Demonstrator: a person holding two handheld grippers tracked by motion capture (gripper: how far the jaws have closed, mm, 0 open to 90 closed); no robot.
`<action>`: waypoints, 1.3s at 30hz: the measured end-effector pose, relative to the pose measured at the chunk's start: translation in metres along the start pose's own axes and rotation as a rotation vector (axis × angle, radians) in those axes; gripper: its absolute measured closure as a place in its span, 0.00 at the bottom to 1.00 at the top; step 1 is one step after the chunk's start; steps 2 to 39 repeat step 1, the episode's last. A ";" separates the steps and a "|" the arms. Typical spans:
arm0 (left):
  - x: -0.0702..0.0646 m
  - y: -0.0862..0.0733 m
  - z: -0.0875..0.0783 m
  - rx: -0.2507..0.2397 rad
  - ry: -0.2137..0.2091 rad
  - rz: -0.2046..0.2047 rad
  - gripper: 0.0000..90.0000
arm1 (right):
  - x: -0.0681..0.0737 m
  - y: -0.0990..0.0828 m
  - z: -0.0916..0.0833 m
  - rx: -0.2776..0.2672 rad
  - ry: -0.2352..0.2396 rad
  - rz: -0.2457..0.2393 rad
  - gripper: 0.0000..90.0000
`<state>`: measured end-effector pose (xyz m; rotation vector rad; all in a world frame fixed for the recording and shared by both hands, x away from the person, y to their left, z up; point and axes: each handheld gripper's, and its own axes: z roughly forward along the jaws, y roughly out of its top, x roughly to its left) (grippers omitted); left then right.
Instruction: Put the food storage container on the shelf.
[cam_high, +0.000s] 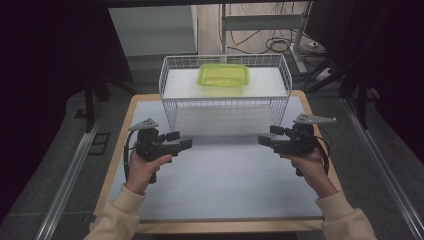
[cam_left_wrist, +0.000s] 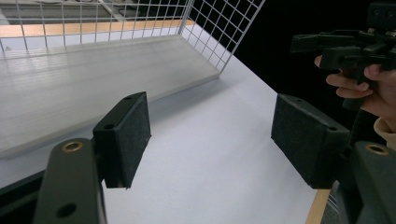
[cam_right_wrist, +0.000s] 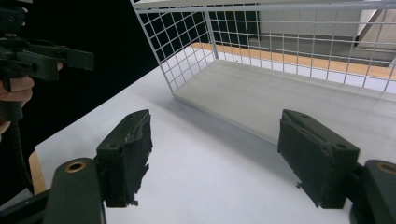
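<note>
Facing each other across the middle of the surface (cam_high: 220, 175), both grippers are empty. The left gripper (cam_high: 186, 144) has its fingers (cam_left_wrist: 123, 140) spread wide with nothing between them, and the right gripper (cam_high: 264, 140) likewise has its fingers (cam_right_wrist: 126, 156) wide apart over bare white cover. Neither touches anything.

The nearest thing to work on is the green box (cam_high: 223, 75), lying inside the wire basket (cam_high: 170, 100) at the far end of the surface, toward the basket's far side and about centred left to right. It is well apart from both grippers. Judging by this, the work has hardly begun or has just ended a step: the box is not held, and any lifting out is left to do.

Room to move is generous near the hands: the white cover between them and the basket's near wall is bare. The basket's near wall stands between the grippers and the box, so reaching it looks to call for going up and over the rim. The left and right edges of the surface lie just outside each hand, and a metal rail (cam_high: 65, 185) runs along the floor beyond the left edge.
</note>
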<state>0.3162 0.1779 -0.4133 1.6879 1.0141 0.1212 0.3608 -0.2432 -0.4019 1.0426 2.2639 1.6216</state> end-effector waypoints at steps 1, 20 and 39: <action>0.000 0.000 0.000 0.000 0.000 0.000 0.31 | 0.001 -0.001 -0.001 0.001 0.000 -0.003 0.28; 0.000 0.000 0.000 0.000 0.000 0.000 0.31 | 0.001 -0.001 -0.001 0.001 0.000 -0.003 0.28; 0.000 0.000 0.000 0.000 0.000 0.000 0.31 | 0.001 -0.001 -0.001 0.001 0.000 -0.003 0.28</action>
